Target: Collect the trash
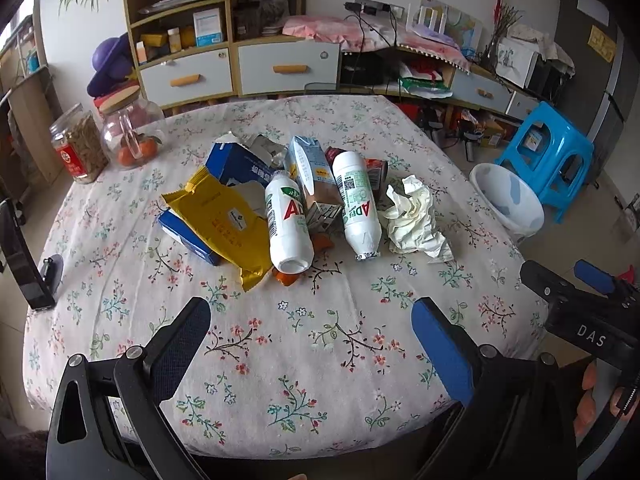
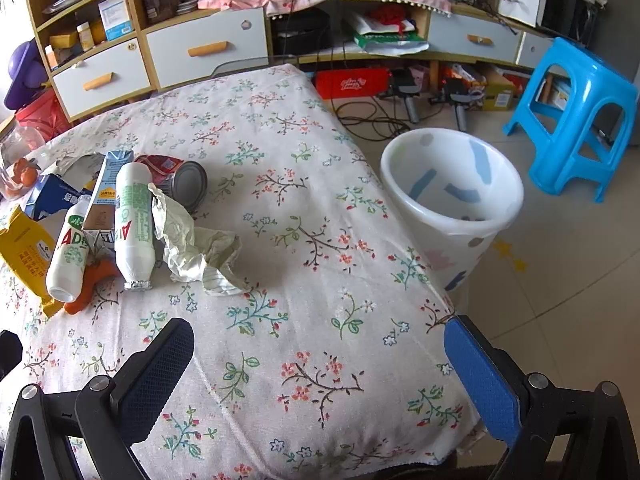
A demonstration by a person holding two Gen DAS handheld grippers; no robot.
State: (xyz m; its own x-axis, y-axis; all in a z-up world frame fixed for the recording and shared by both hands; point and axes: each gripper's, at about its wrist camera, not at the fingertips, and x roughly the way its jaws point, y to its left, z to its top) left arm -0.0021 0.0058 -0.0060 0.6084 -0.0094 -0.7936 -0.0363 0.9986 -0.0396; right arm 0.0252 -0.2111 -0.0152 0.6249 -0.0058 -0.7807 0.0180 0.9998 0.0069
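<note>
A heap of household rubbish lies in the middle of a table covered with a floral-print cloth [image 1: 320,340]. Two white plastic drink bottles with green labels [image 1: 289,224] [image 1: 357,204] lie on their sides, a pale-blue paper drink carton [image 1: 312,172] wedged between them. To their left sit a torn yellow foil snack bag [image 1: 224,220] and a flattened dark-blue cardboard box [image 1: 240,164]; to their right, a crumpled sheet of white paper [image 1: 414,218] touches the nearer bottle. Behind the paper a dented red metal can [image 2: 182,178] rests on its side.

On the tiled floor just beside the table's right edge stands a white plastic waste bin with pale-blue patches [image 2: 452,188], upright, with a bright-blue plastic stool [image 2: 572,116] behind it.

The left gripper [image 1: 312,322] hangs over the bare cloth short of the heap, its jaws spread wide and holding nothing. The right gripper [image 2: 320,344] hovers over the table's right corner, likewise spread wide and empty, with the bin ahead of its right finger.
</note>
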